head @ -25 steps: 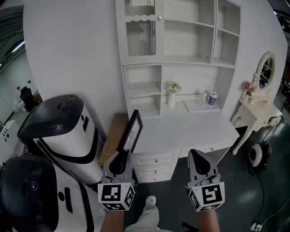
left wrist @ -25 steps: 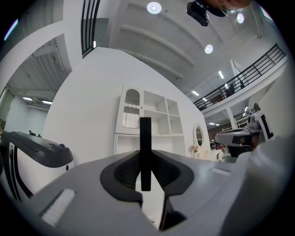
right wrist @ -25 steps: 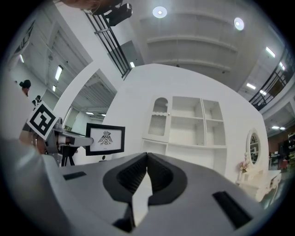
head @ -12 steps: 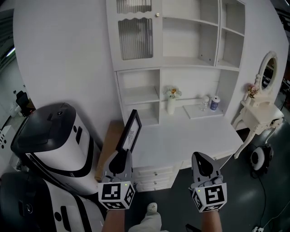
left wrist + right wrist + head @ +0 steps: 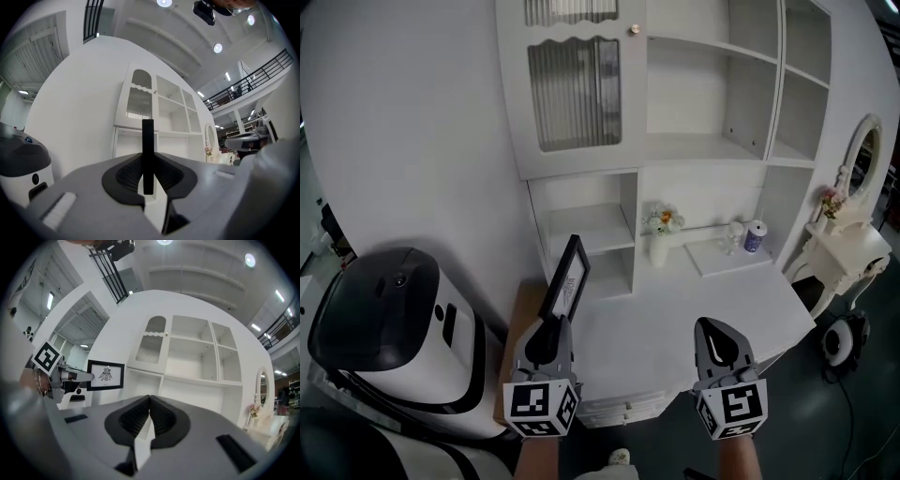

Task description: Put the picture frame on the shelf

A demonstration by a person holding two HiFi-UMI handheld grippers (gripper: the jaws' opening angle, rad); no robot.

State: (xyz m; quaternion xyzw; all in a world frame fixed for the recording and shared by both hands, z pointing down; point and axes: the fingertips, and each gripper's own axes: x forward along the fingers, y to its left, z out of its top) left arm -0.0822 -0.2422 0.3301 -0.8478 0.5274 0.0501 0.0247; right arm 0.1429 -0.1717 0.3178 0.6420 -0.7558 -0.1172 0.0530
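A black picture frame (image 5: 564, 279) with a white print stands upright, edge-on, clamped in my left gripper (image 5: 547, 336). In the left gripper view the picture frame (image 5: 147, 154) shows as a thin black bar squeezed between the jaws. From the right gripper view the picture frame (image 5: 106, 375) shows its face with a small dark figure. My right gripper (image 5: 719, 343) is shut and holds nothing, level with the left one. Ahead rises the white shelf unit (image 5: 675, 150) with open compartments above a white desk top (image 5: 675, 319).
A white vase with flowers (image 5: 660, 234), a small glass and a blue-lidded jar (image 5: 755, 236) stand at the desk's back. A white-and-black machine (image 5: 389, 337) sits to the left, a wooden board beside it. A white dressing table with oval mirror (image 5: 853, 187) stands at right.
Both grippers and the head have moved toward the shelf unit, which now looms larger. The picture frame stays gripped in the left gripper. The right gripper stays shut.
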